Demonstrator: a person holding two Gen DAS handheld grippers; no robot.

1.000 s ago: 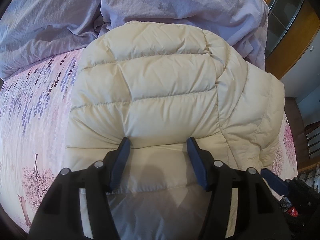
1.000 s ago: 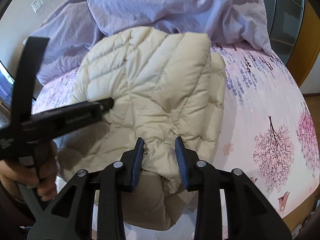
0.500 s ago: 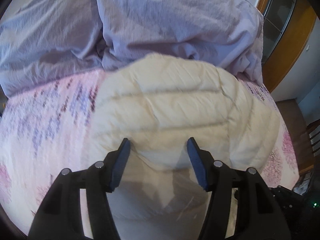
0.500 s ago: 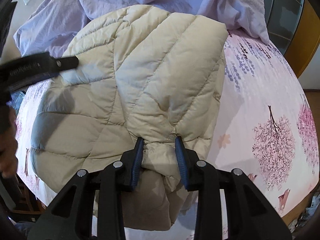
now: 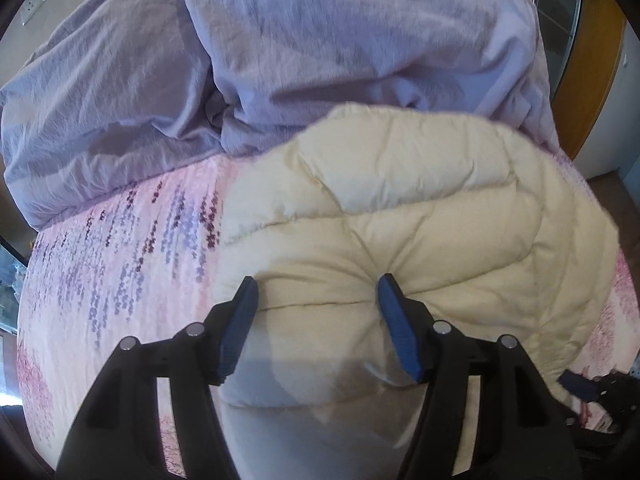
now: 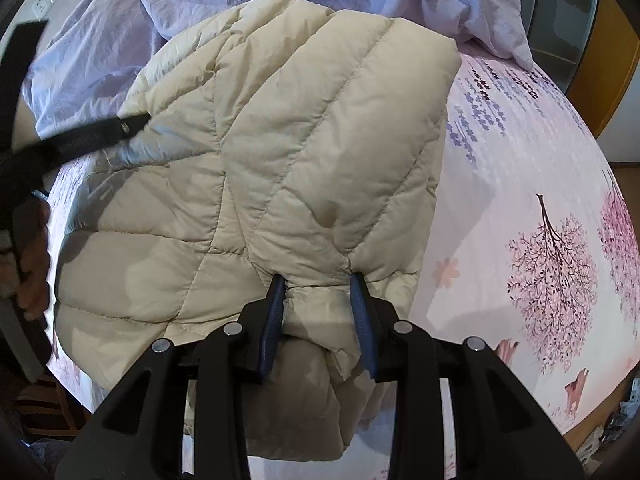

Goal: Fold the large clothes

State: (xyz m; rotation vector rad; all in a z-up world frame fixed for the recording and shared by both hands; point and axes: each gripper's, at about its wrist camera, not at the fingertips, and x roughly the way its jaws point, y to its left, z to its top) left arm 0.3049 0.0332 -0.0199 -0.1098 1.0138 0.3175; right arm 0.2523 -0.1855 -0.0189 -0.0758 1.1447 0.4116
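A cream quilted down jacket (image 5: 420, 208) lies folded on the pink flowered bedspread (image 5: 120, 280). My left gripper (image 5: 316, 288) straddles a thick fold at the jacket's near left edge. Its jaws are opening, and the cloth still puckers against the right pad. In the right wrist view the jacket (image 6: 300, 140) fills the middle, and my right gripper (image 6: 318, 284) is shut on a bunched fold at its near edge, with more cloth hanging below. One finger of the left gripper (image 6: 100, 136) reaches the jacket's far left side, held by a person's hand (image 6: 34, 264).
A rumpled lilac duvet (image 5: 320, 48) is heaped along the far side of the bed, right behind the jacket. Bare bedspread (image 6: 540, 200) stretches to the right of the jacket. A wooden frame (image 5: 592, 60) stands at the far right, and the bed's edge runs close below.
The left wrist view has swung so the jacket now sits to the right, with more bedspread showing at left. In the right wrist view the jacket looms larger and the grip is unchanged.
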